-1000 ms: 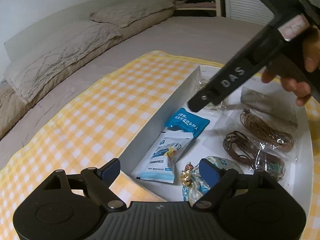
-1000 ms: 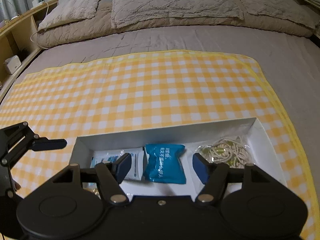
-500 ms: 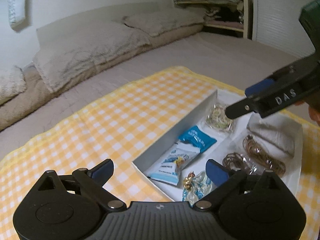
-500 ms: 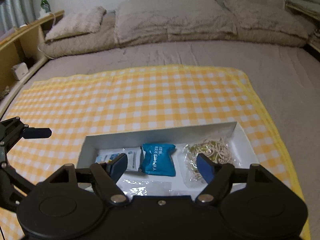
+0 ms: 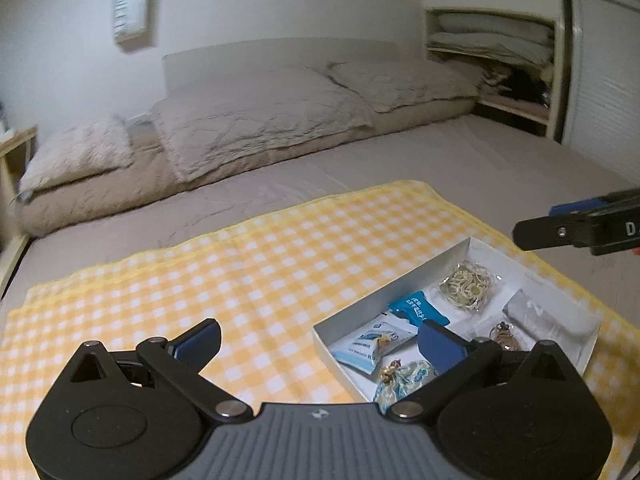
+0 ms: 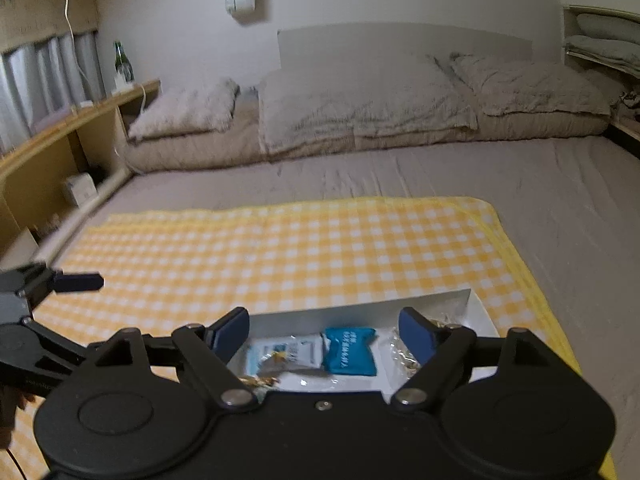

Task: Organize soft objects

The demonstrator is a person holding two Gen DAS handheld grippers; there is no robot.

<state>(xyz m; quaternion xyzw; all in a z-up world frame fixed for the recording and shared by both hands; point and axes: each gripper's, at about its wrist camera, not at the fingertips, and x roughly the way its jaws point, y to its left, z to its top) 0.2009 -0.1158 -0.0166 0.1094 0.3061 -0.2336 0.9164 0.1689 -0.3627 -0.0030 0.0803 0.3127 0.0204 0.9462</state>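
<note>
Our left gripper (image 5: 316,340) is spread wide with nothing between the pads, hovering above the yellow checked cloth (image 5: 248,280). Right gripper (image 6: 322,332) is likewise wide apart and empty, held over the near side of the white tray (image 6: 360,310).

Key relation: the tray sits ahead and to the right of the left tool, but straight ahead and below the right one — so the right hand looks nearer to the packets. The tray's long axis runs left-right in the right wrist view and diagonally away in the left.

Inside the tray: a blue sachet (image 6: 350,350), just beside it a white-and-blue pouch (image 6: 288,354), and a clear bag of pale bands (image 5: 466,286) toward the far right end. From the left we also see a crinkly blue-gold wrapped item (image 5: 404,376) in the near corner, a grey pouch (image 5: 536,314) and a brownish coil (image 5: 506,336), partly hidden by our finger.

Room: the cloth left of and beyond the tray gives us open space for laying things out. The tray walls are low; its far wall backs the sachets, so we'd likely come in from above.
</note>
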